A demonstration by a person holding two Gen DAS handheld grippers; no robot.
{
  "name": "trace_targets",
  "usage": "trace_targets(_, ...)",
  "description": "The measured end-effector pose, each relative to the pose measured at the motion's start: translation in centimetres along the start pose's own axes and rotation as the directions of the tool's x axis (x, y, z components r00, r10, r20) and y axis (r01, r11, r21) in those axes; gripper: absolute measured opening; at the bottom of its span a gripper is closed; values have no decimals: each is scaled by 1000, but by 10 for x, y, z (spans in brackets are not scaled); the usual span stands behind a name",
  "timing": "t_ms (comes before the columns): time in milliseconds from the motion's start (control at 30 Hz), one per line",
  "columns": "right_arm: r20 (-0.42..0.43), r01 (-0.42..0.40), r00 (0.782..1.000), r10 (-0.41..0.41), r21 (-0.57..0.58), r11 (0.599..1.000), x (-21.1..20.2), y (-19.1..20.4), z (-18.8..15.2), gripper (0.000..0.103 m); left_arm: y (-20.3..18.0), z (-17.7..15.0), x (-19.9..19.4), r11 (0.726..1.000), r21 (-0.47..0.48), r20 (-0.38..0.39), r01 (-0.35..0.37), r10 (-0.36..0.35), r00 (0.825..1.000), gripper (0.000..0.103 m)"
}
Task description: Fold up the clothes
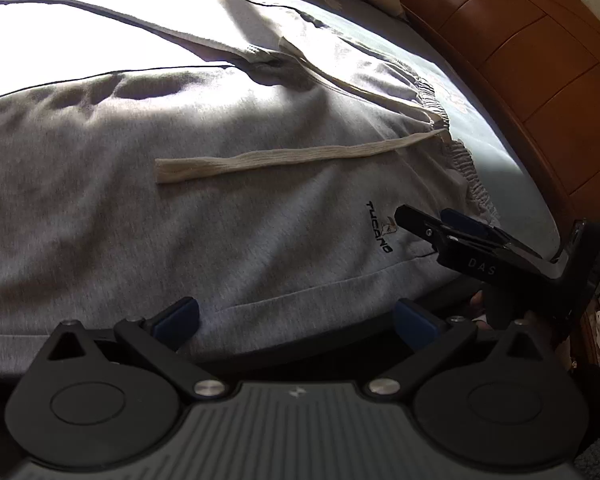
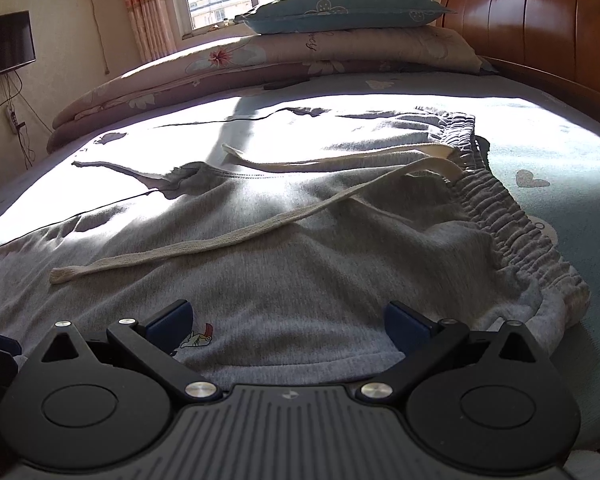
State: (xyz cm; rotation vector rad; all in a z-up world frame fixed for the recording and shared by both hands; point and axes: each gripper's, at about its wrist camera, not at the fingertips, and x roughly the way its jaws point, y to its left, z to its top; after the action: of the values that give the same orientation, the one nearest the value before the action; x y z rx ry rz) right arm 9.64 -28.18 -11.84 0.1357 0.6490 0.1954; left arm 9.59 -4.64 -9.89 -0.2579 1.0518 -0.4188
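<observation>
Sweatpants (image 2: 300,248) in grey fleece are lying spread flat across the blue bedsheet (image 2: 540,144), elastic waistband (image 2: 512,220) toward the wooden headboard (image 2: 540,20) and legs running off into the sun-glare, so the folding is judged to be at its opening step: both tools are lining up on the near edge for a first grab. The left gripper (image 1: 296,320) is hovering low over the near hem of the garment, jaws spread wide and holding nothing. The right gripper (image 2: 288,322) is hanging just above the fabric beside the small bird logo (image 2: 198,338), jaws likewise fully apart and empty; in the left wrist view its body is reaching in from the right, tilted down toward the printed lettering (image 1: 378,226), though there its fingers look nearly edge-on and their gap is hard to read. A cream drawstring (image 2: 204,244) is trailing loose over the thigh. The next move probably calls for pinching the near side edge at two spaced points and carrying it over onto the far leg.
</observation>
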Motion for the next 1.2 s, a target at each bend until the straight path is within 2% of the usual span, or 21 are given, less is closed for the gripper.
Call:
trace_targets(100,4,0,1000,0,5,1000,0,0,0,103,-7,13,0,1000,24,38,-6,5,999,102)
trace_targets(167,6,-3,1000,3,9,1000,0,-1,0,103,-9,20,4,1000,19,46,14,-15,999,102)
trace_targets(367,12,-19,1000,19,31,999,-1,-4,0,103,-26,12,30,997,30,-10,65,-65,998,102)
trace_targets(500,17,-26,1000,26,41,999,-2,-5,-1,103,-39,7,26,990,113,-57,79,-73,996,102)
trace_targets(600,19,-33,999,32,46,998,-3,-6,-1,103,-26,21,10,994,104,-23,36,-33,999,102)
trace_targets(700,23,-41,999,40,53,998,-4,-8,-1,103,-1,44,-10,994,88,60,-62,57,997,102)
trace_targets(800,26,-47,999,46,63,997,-5,-9,-1,103,39,68,-26,992,17,127,-126,123,984,102)
trace_targets(867,26,-46,999,44,64,997,-4,-9,-1,103,75,83,-29,986,-84,146,-142,153,977,102)
trace_targets(933,26,-42,999,41,63,997,-4,-8,-1,103,107,90,-28,973,-184,146,-141,169,975,102)
trace_targets(1000,26,-40,999,38,62,997,-4,-8,-1,103,139,93,-22,948,-290,131,-132,176,976,102)
trace_targets(1067,26,-38,999,37,62,997,-4,-8,-1,103,157,92,-22,929,-342,141,-140,198,970,102)
trace_targets(1200,25,-32,999,31,60,998,-3,-7,-1,103,178,92,-32,907,-389,158,-161,238,958,102)
